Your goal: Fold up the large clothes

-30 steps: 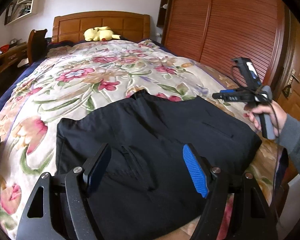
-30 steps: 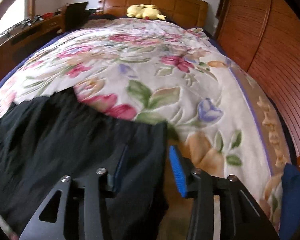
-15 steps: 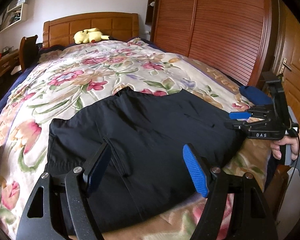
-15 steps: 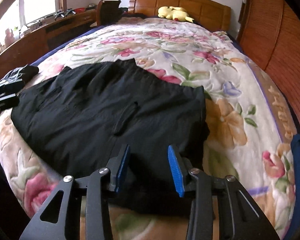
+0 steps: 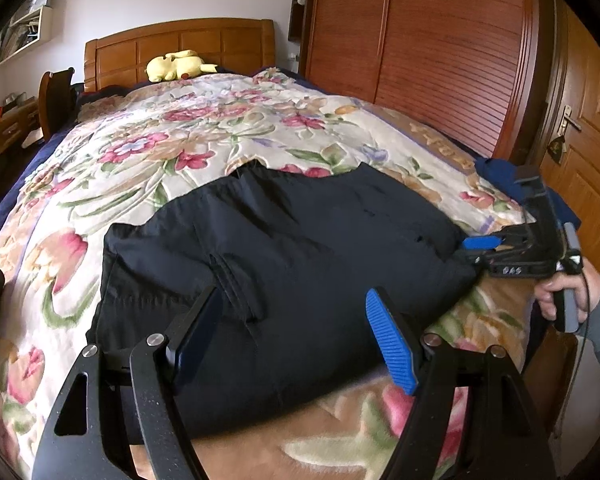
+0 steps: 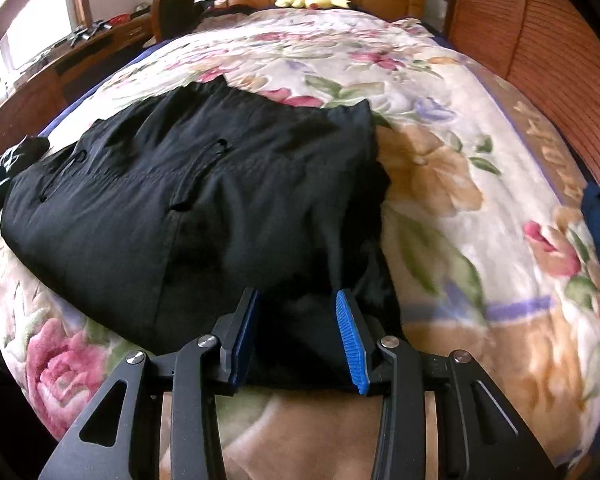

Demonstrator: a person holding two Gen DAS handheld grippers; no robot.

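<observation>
Between R gripper (image 6: 296,336) jaws: near edge of black garment (image 6: 204,200), untouched.

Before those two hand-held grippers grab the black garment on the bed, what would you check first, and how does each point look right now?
1. Garment lies flat on the bedspread: ok.
2. Left hand-held gripper open, nothing pinched: ok.
3. Right hand-held gripper at the garment's near right edge, cloth between its jaws: ok.
4. Right pads pressing the cloth: cannot tell.
5. Left hand-held gripper lined up with an edge: not ok, it hangs over the middle.
6. Bedspread beyond the garment free for folding: ok; the yellow plush is far off at the headboard.
</observation>
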